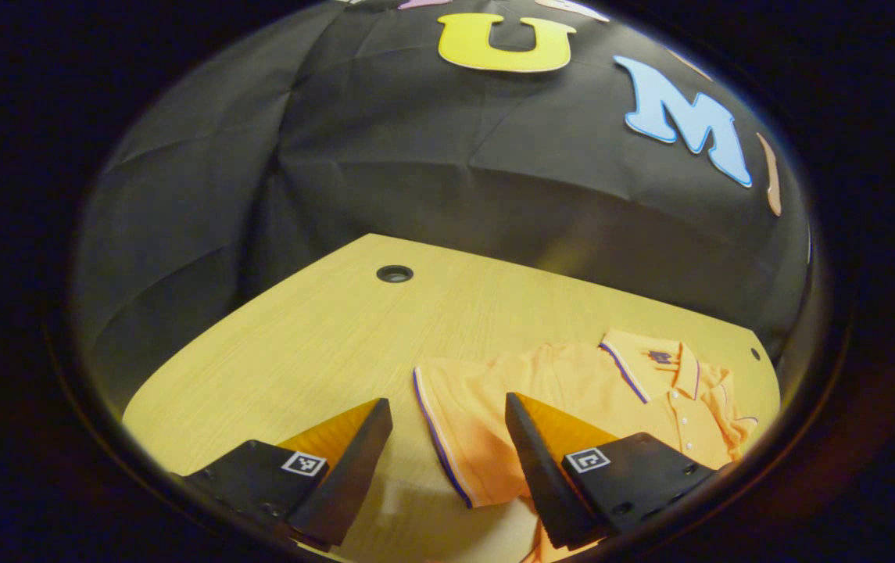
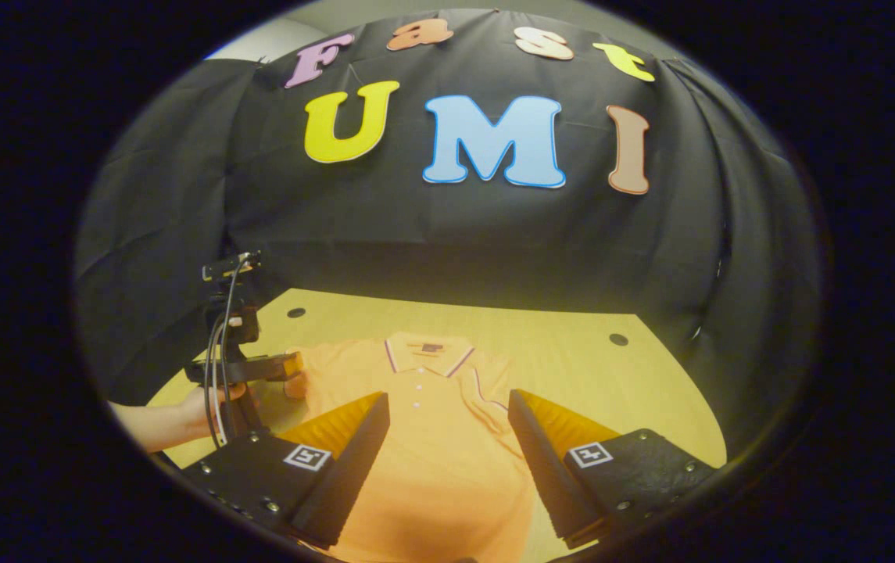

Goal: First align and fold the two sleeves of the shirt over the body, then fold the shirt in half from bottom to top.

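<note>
An orange polo shirt (image 1: 572, 383) lies face up on the wooden table (image 1: 314, 344), collar (image 1: 650, 363) toward the back wall. Its near sleeve (image 1: 455, 438), edged with a dark and white stripe, lies spread flat between the fingers of my left gripper (image 1: 447, 446), which hovers open just above it. In the right gripper view the shirt (image 2: 431, 453) fills the middle and my right gripper (image 2: 447, 446) stands open over its body. The far sleeve (image 2: 490, 399) looks folded in over the chest. A hand (image 2: 181, 422) holds the left gripper (image 2: 279, 367) at the shirt's left sleeve.
The table (image 2: 650, 407) has round cable holes (image 1: 395, 274) (image 2: 618, 339) near its back edge. Black cloth walls close off the back and sides. Bare wood lies to the left of the shirt and behind the collar.
</note>
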